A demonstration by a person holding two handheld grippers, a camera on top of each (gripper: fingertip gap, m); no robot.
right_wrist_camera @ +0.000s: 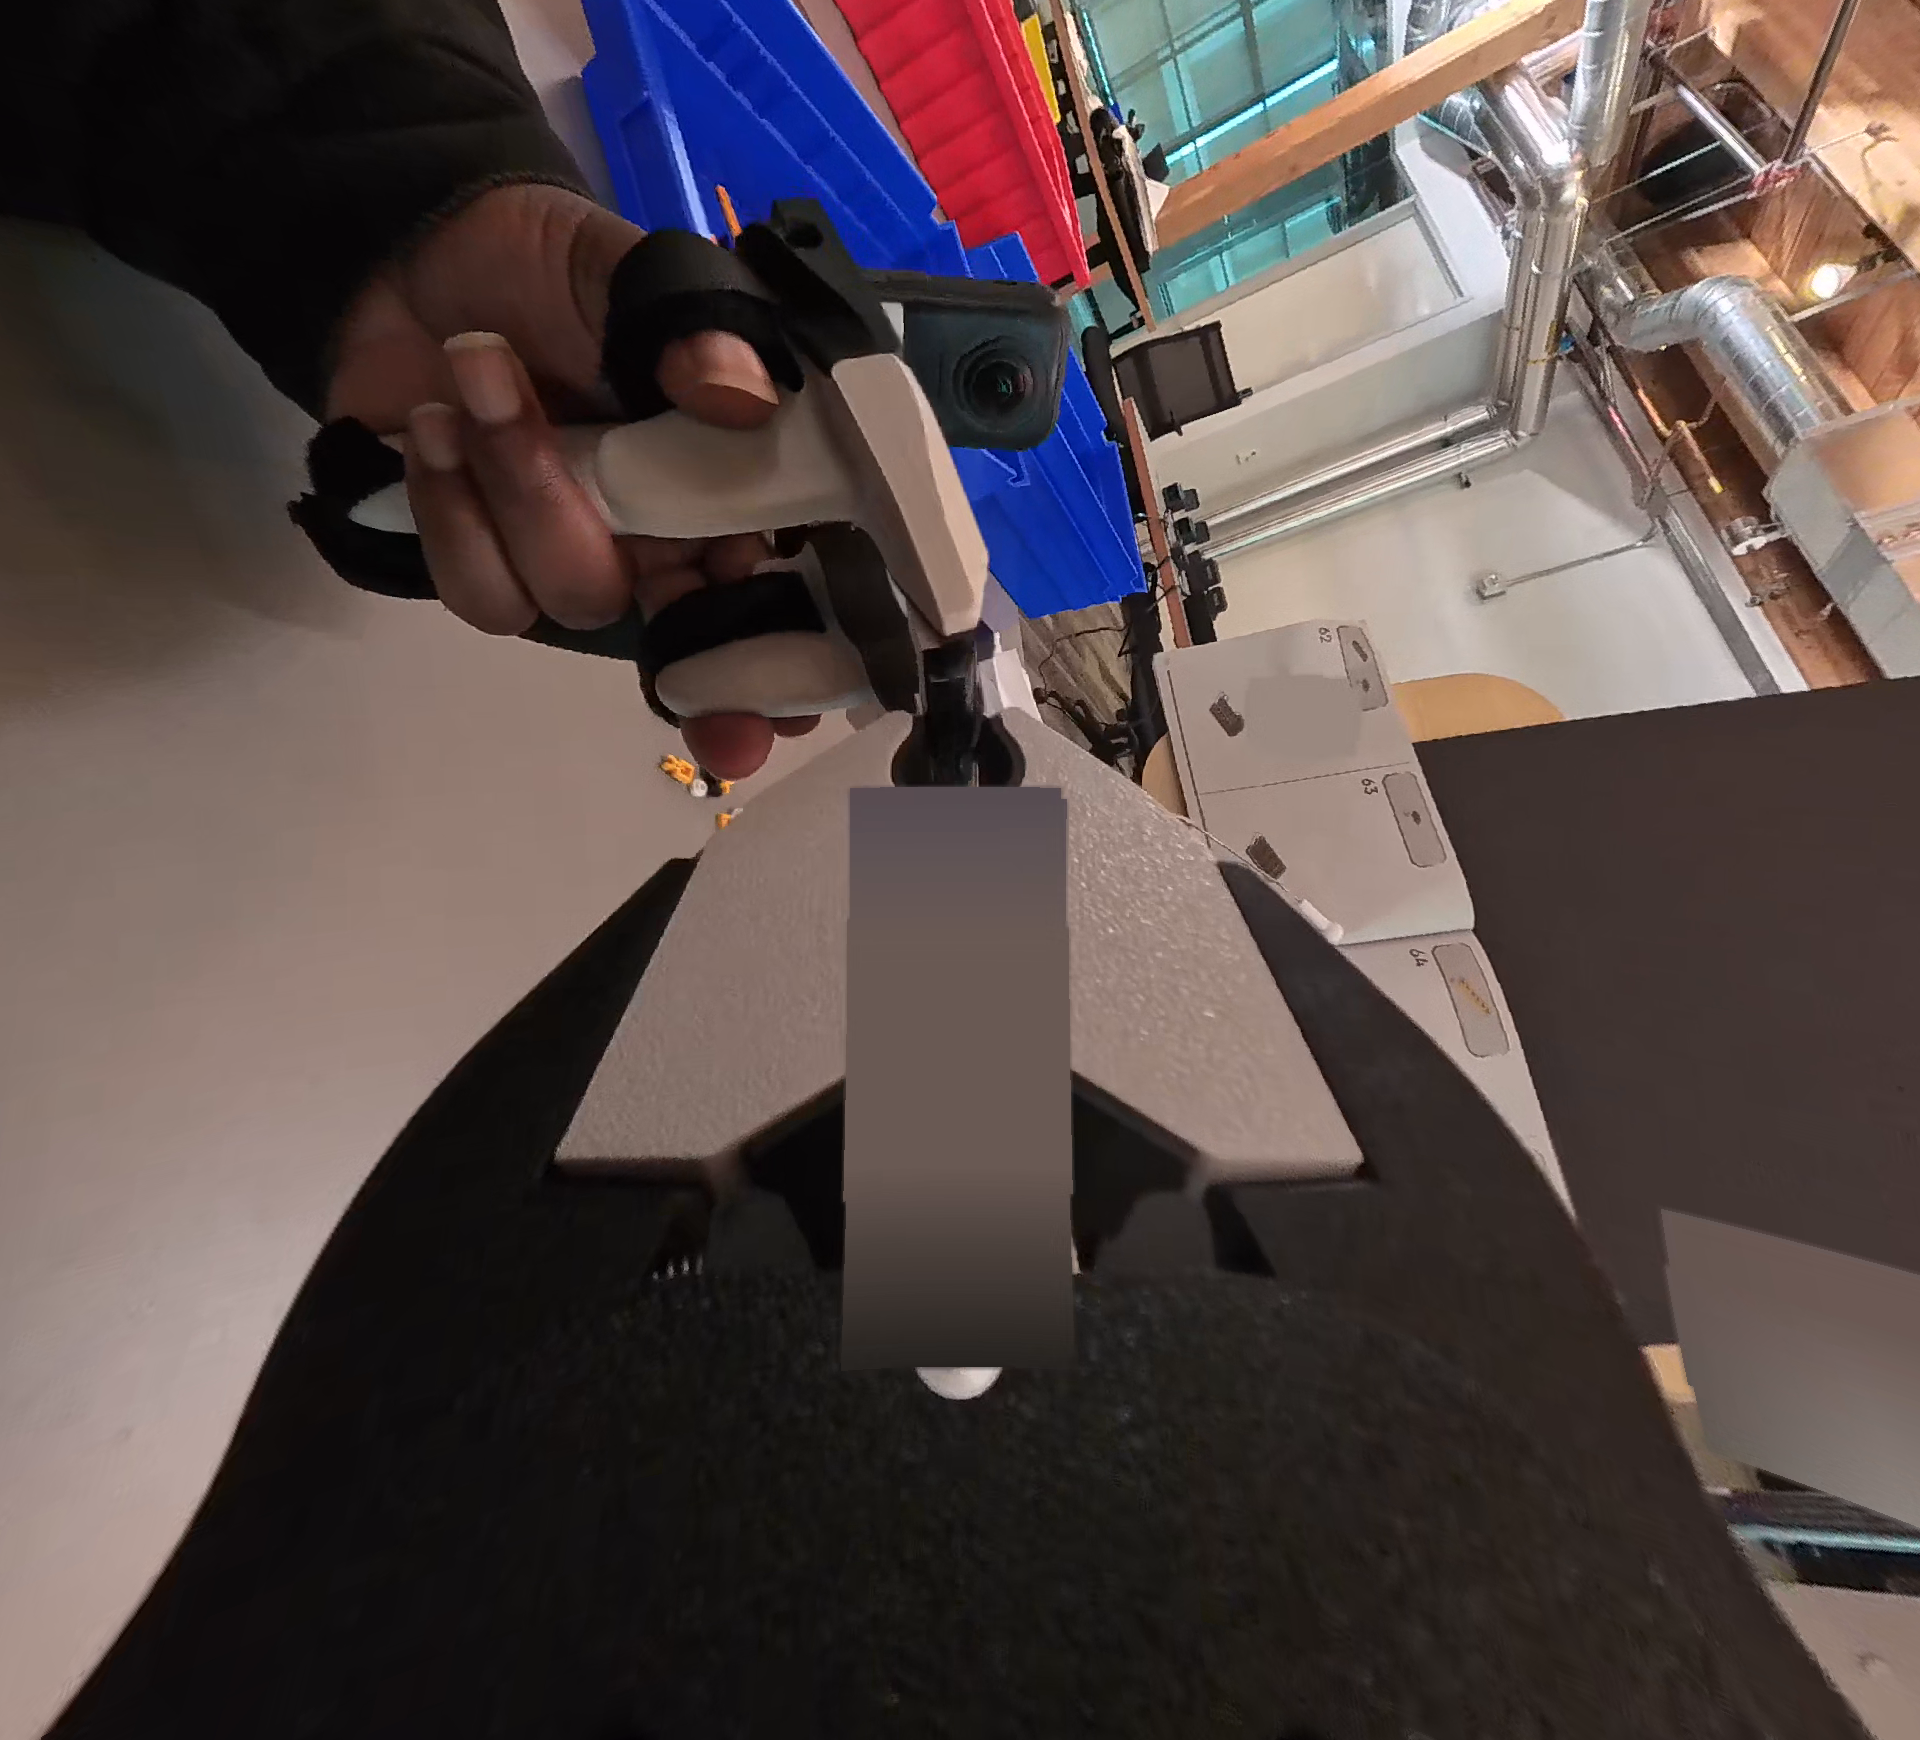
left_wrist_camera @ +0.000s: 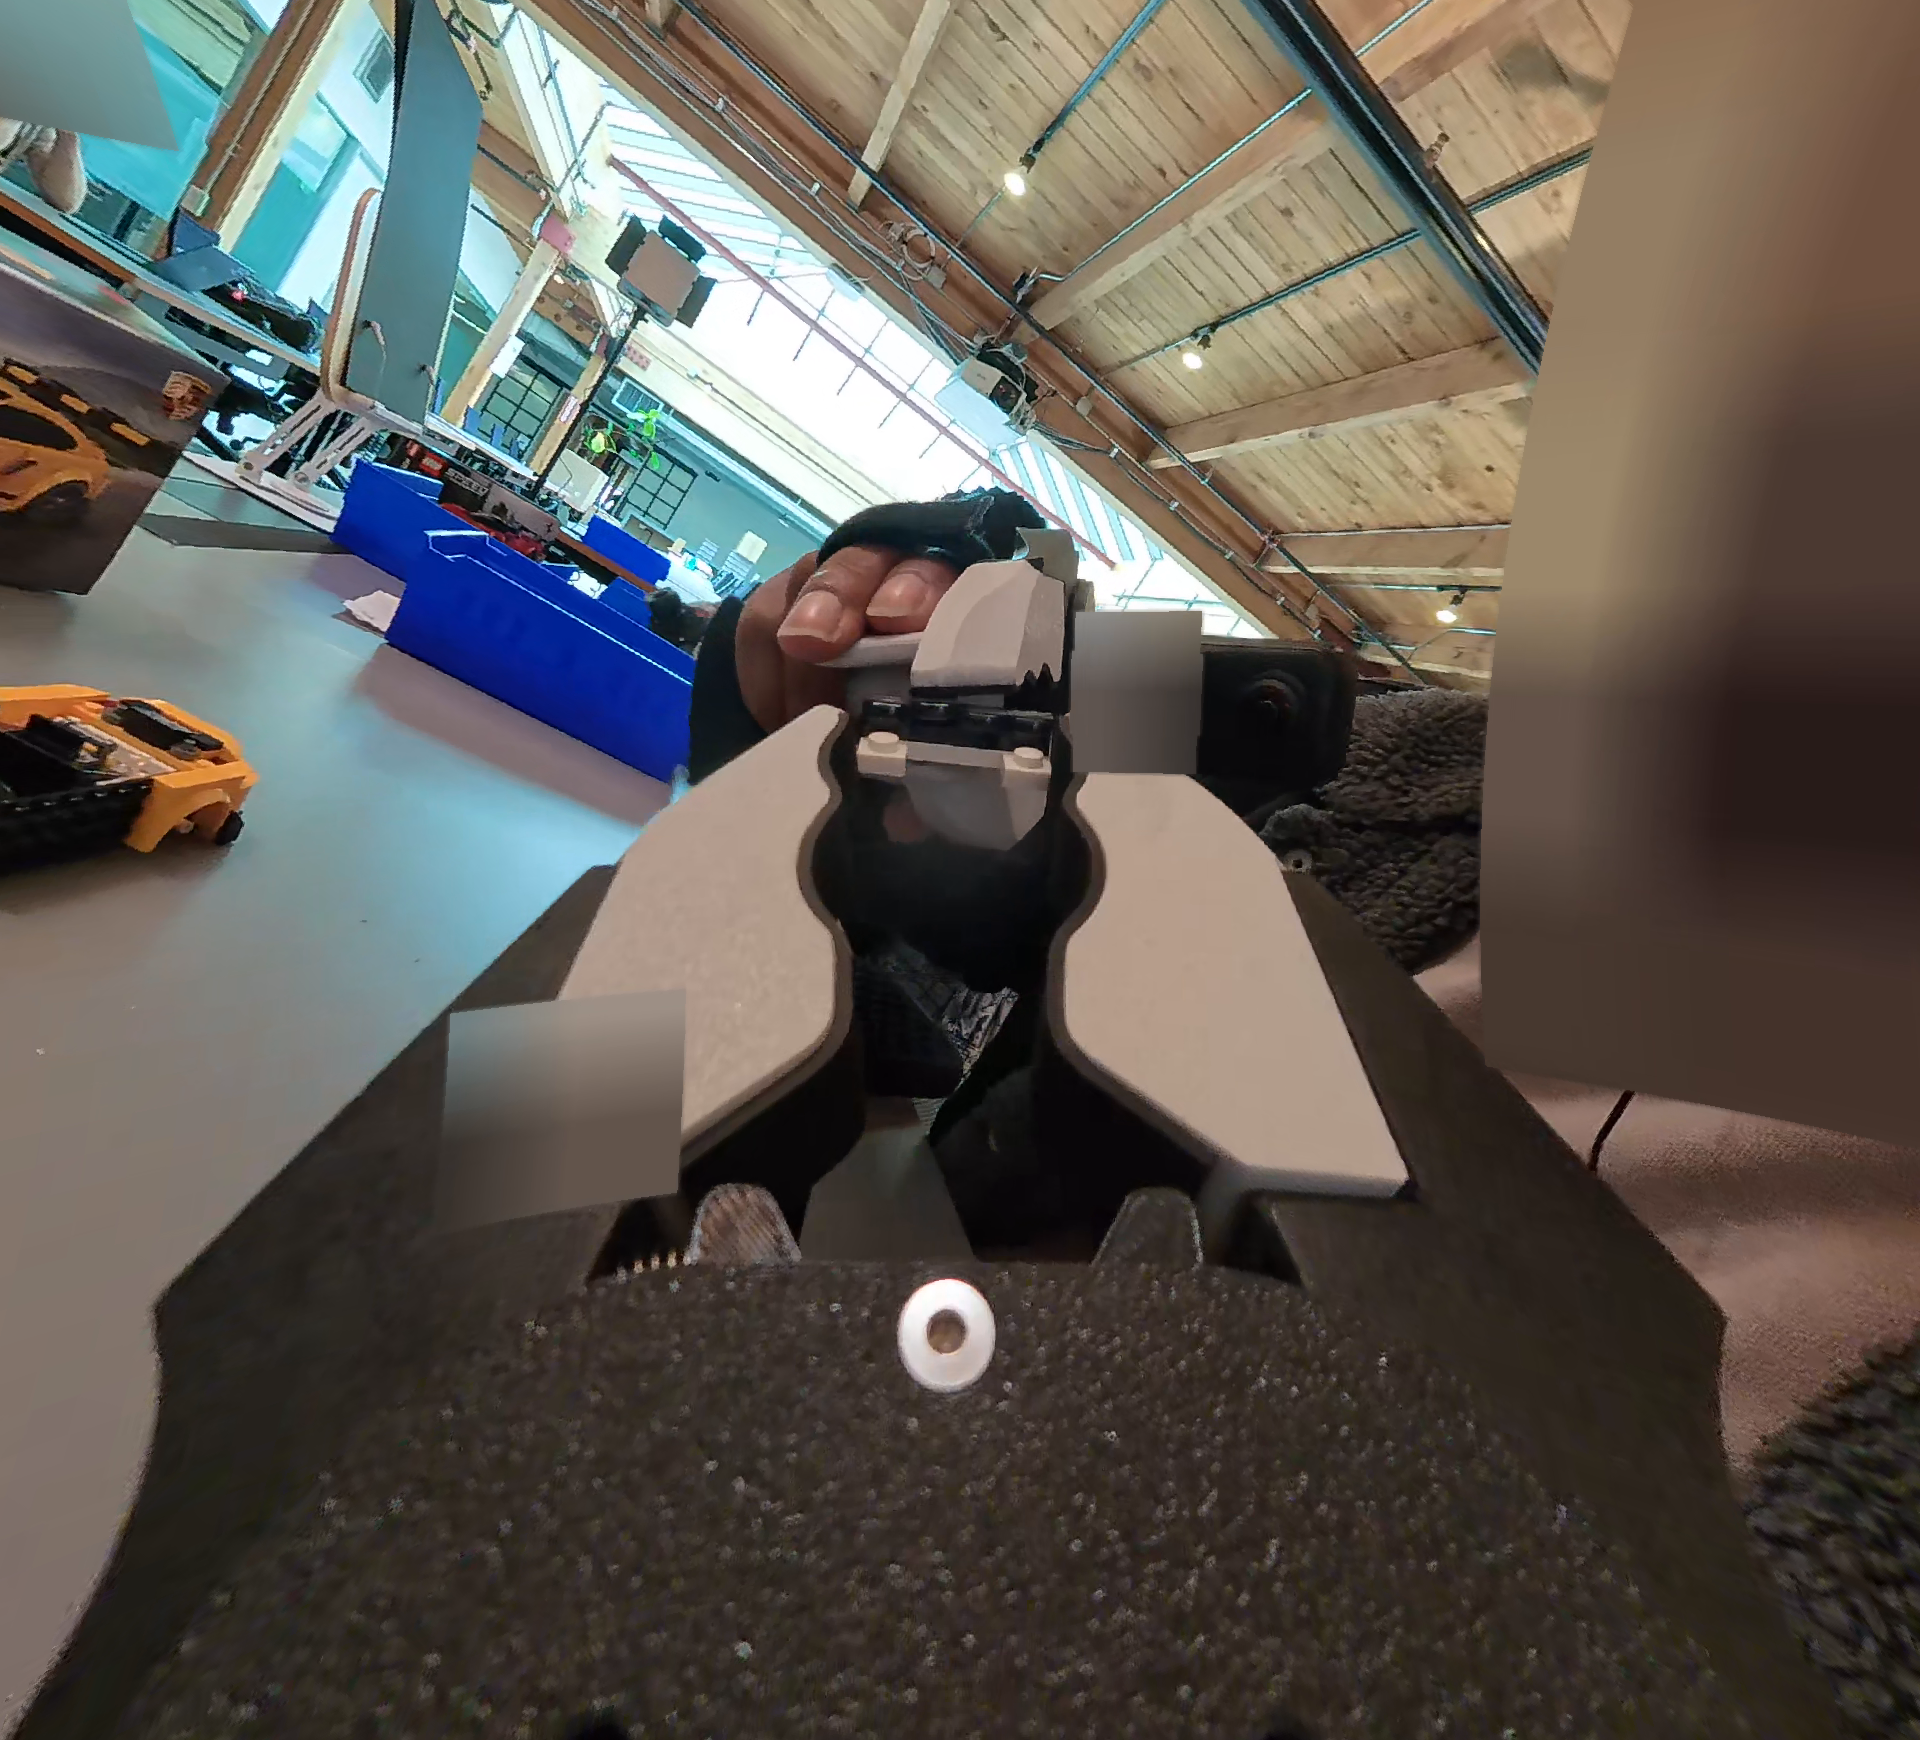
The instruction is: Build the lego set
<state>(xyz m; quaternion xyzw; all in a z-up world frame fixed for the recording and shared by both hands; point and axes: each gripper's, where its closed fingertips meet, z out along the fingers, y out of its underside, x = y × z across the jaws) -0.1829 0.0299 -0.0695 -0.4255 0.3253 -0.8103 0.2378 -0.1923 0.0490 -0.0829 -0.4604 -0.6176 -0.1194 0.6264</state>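
Our left tool [left_wrist_camera: 951, 760] pinches a small black and grey lego piece [left_wrist_camera: 951, 734] up in the air. Our right tool [left_wrist_camera: 987, 651] is closed on its top. The half-built orange car [left_wrist_camera: 114, 781] sits on the bench [left_wrist_camera: 312, 911].

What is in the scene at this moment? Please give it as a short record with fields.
left gripper: shut on the small black and grey assembly
right gripper: shut on the same assembly, from the opposite side
orange car: partly built, on the grey table, untouched
blue bins: on the table, behind the grippers
loose orange pieces: a few, lying on the table
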